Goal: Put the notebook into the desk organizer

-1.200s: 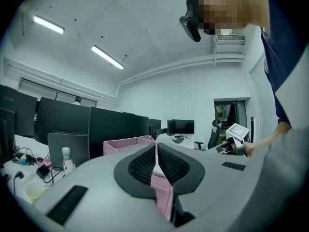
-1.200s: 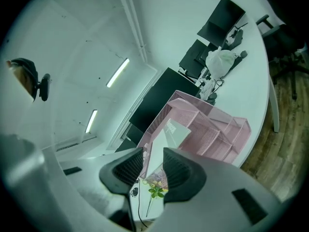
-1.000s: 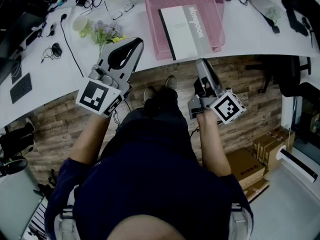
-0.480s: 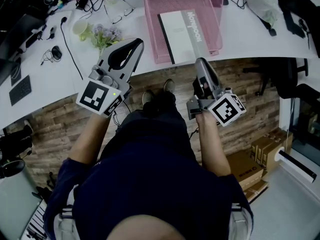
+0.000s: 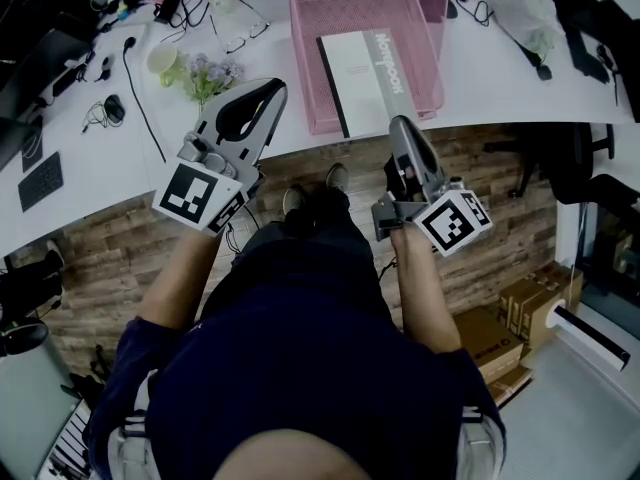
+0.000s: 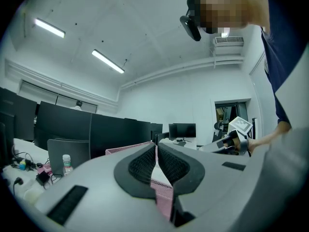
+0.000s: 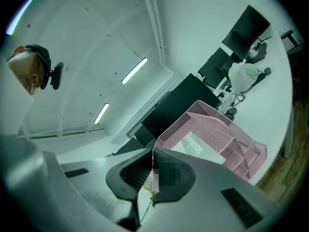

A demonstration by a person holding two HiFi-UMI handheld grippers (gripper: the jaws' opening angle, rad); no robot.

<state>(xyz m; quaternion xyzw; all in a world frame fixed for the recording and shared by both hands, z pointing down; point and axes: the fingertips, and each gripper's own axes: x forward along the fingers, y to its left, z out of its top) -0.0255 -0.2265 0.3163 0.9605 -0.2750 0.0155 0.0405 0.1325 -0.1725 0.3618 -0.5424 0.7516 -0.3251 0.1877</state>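
Observation:
The white notebook point(image 5: 368, 68) with a grey printed band lies flat inside the pink mesh desk organizer point(image 5: 340, 3) on the white desk point(image 5: 500, 68). In the right gripper view the notebook point(image 7: 200, 149) shows in the organizer point(image 7: 241, 151) ahead of the jaws. My left gripper point(image 5: 270, 88) hovers at the desk's near edge, left of the organizer, shut and holding nothing; its tips also meet in the left gripper view point(image 6: 156, 146). My right gripper point(image 5: 400, 124) hangs over the floor just short of the organizer's front wall. Its jaws point(image 7: 153, 152) have come together with nothing between them.
A small bunch of flowers point(image 5: 208, 68) and a cup point(image 5: 160, 53) stand left of the organizer, with eyeglasses point(image 5: 245, 23) and cables behind them. A white bag point(image 5: 525, 3) lies at the far right. Cardboard boxes point(image 5: 490, 338) sit on the wooden floor. Monitors point(image 6: 72, 134) line the desk's back.
Both grippers stay almost where they were; the right one has edged slightly up toward the desk. The notebook rests unmoved in the organizer.

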